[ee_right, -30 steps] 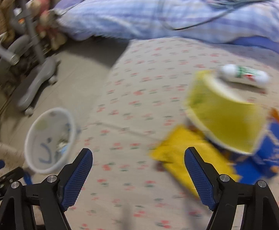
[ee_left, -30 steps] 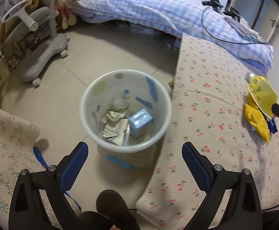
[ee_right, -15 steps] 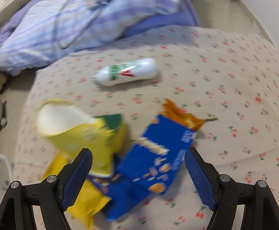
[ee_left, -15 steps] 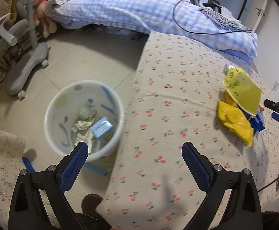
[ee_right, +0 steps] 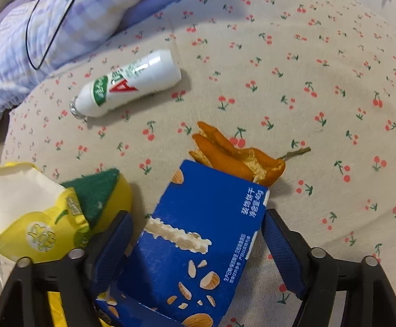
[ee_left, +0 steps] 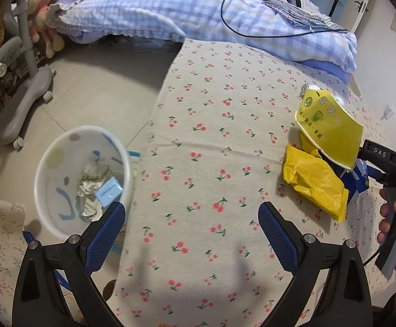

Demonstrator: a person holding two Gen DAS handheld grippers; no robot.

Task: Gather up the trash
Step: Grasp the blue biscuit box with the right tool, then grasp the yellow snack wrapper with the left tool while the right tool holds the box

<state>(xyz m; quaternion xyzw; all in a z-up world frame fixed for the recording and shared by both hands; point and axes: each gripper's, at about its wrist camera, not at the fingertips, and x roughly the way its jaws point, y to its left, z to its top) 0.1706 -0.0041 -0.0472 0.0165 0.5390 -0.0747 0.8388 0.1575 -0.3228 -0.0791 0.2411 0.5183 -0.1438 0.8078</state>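
Note:
A white trash bin [ee_left: 48, 190] with crumpled paper and a blue carton inside stands on the floor beside the cherry-print mattress [ee_left: 225, 163]. On the mattress lie a yellow paper bowl [ee_left: 328, 130], a yellow wrapper [ee_left: 312, 185], a blue snack box [ee_right: 198, 239], orange peel [ee_right: 238, 158] and a white bottle [ee_right: 127, 84]. My left gripper [ee_left: 192, 229] is open and empty over the mattress near the bin. My right gripper [ee_right: 198, 242] is open, its jaws on either side of the blue snack box.
A bed with a checked purple quilt [ee_left: 198, 13] and a black cable lies behind. A grey wheeled chair base [ee_left: 21, 100] stands on the tiled floor to the left. A green-and-yellow sponge [ee_right: 100, 196] lies by the bowl.
My left gripper swung right, from above the bin to over the mattress. My right gripper moved in on the trash pile and now straddles the blue snack box.

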